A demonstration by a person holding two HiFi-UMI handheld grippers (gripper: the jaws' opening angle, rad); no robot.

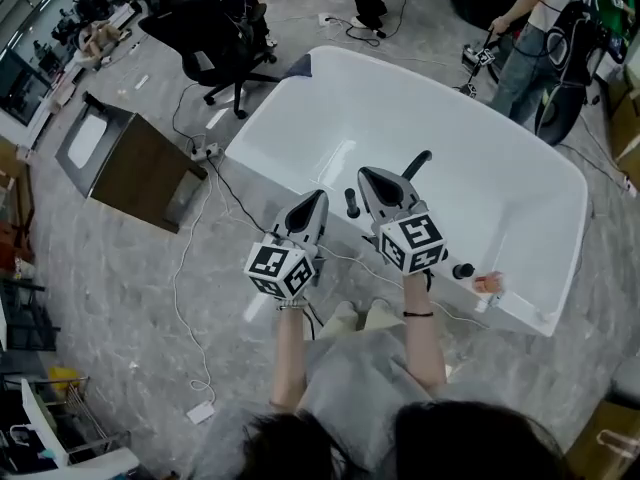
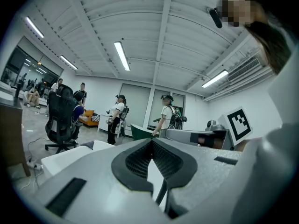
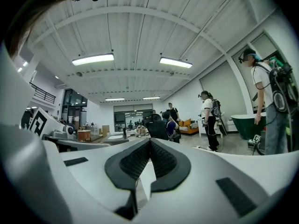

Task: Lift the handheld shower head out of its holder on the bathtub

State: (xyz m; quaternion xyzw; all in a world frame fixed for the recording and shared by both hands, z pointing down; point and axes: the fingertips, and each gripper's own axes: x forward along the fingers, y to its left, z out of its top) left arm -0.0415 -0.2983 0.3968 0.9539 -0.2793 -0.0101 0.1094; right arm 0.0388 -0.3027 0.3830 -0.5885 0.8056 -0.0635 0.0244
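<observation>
Both grippers closed and empty at the near rim of the white oval bathtub [image 1: 500, 168]

The slim black handheld shower head [image 1: 417, 164] shows just past the right gripper [image 1: 365, 173], its long axis slanting up and right over the basin. The left gripper [image 1: 318, 196] sits farther off, beyond a short black knob [image 1: 352, 203]. Both pairs of jaws meet at the tips with nothing between them, so the right looks better placed but must open first.
</observation>
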